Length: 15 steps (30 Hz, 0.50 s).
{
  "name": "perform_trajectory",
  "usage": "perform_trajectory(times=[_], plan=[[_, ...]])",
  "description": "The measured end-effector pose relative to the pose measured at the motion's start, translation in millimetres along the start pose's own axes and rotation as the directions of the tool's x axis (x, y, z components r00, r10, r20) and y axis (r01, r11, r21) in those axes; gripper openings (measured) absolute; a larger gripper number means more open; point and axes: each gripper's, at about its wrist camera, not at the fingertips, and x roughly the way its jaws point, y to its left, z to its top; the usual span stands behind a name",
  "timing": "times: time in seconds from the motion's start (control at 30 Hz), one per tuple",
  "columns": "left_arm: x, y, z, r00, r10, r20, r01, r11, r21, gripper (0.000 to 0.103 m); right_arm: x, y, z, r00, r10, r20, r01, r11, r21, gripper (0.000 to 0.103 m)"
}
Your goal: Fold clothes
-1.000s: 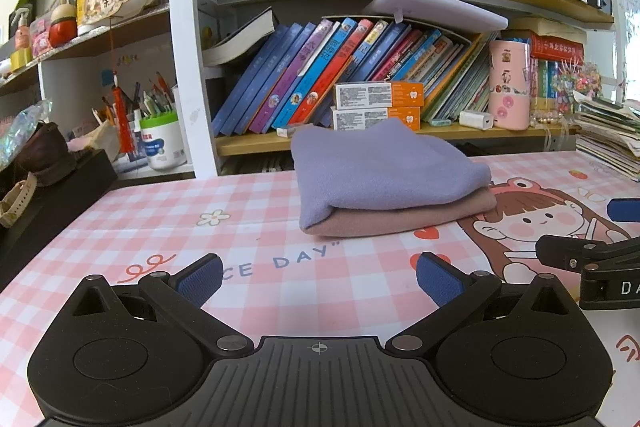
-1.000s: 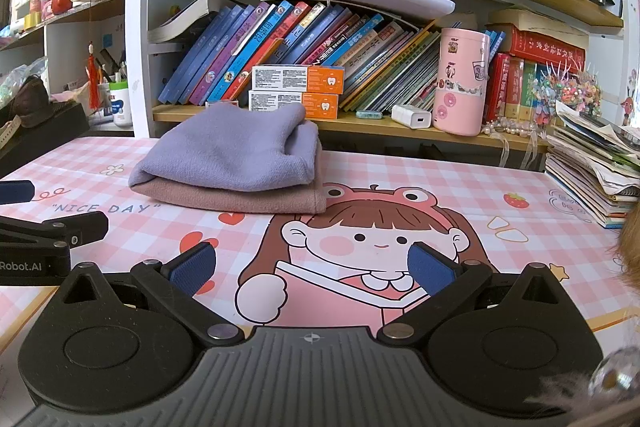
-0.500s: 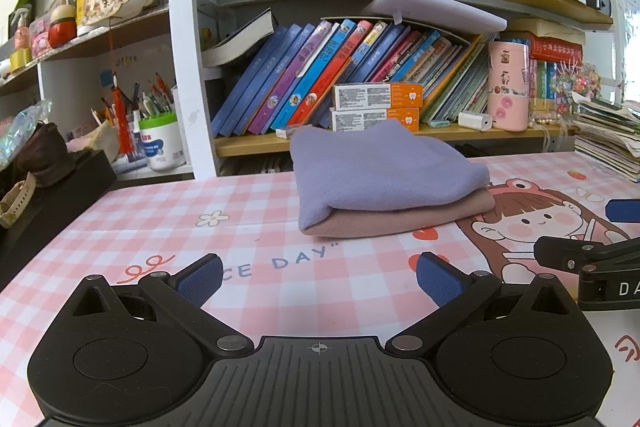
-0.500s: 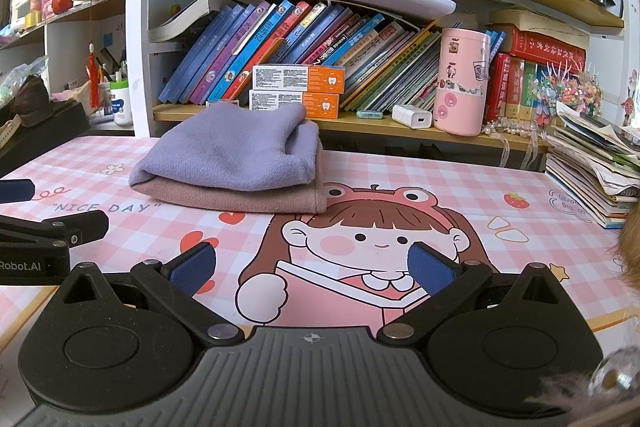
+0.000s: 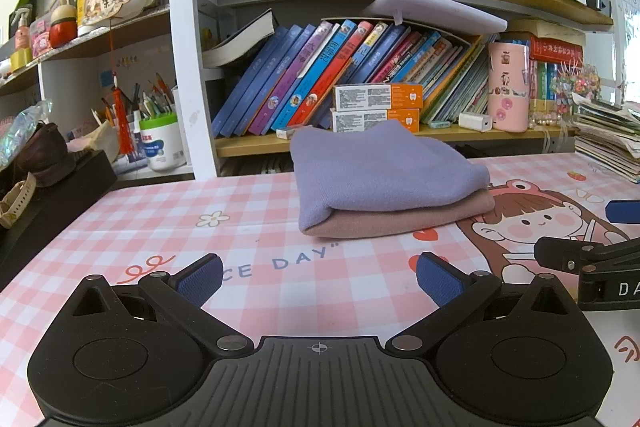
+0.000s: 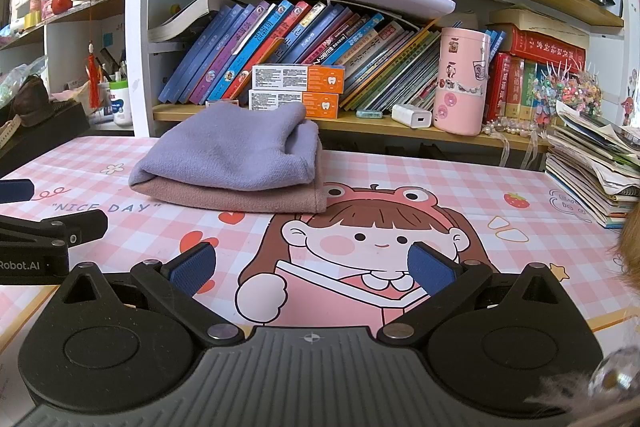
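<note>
A folded lilac cloth (image 5: 380, 171) (image 6: 232, 151) lies on top of a folded dusty-pink cloth (image 5: 400, 221) (image 6: 240, 197), stacked at the back of the pink checked table mat (image 5: 248, 239) (image 6: 440, 187). My left gripper (image 5: 319, 281) stands open low over the mat, well in front of the stack, nothing between its blue pads. My right gripper (image 6: 312, 267) is open too, over the cartoon girl print, to the right of the stack and apart from it. Each gripper's fingers show at the edge of the other's view.
A bookshelf (image 5: 360, 143) (image 6: 360, 125) with leaning books, two orange-white boxes (image 6: 296, 89) and a pink tumbler (image 6: 460, 83) stands right behind the stack. A pile of papers and booklets (image 6: 592, 171) sits at the right edge, a black box (image 5: 52, 195) at the left.
</note>
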Motion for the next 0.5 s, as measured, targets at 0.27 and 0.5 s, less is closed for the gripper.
perform_trajectory(times=[0.27,0.5], plan=[[-0.2,0.0,-0.1,1.000,-0.001,0.000,0.001,1.000,-0.001,0.103,-0.2,0.2,0.0,1.000,0.000,0.000,0.000,1.000,0.000,0.103],[-0.5,0.4,0.0,1.000,-0.003,0.002,0.003,1.000,-0.001,0.103,0.0,0.3,0.2,1.000,-0.001,0.000,0.001,1.000,-0.001,0.103]])
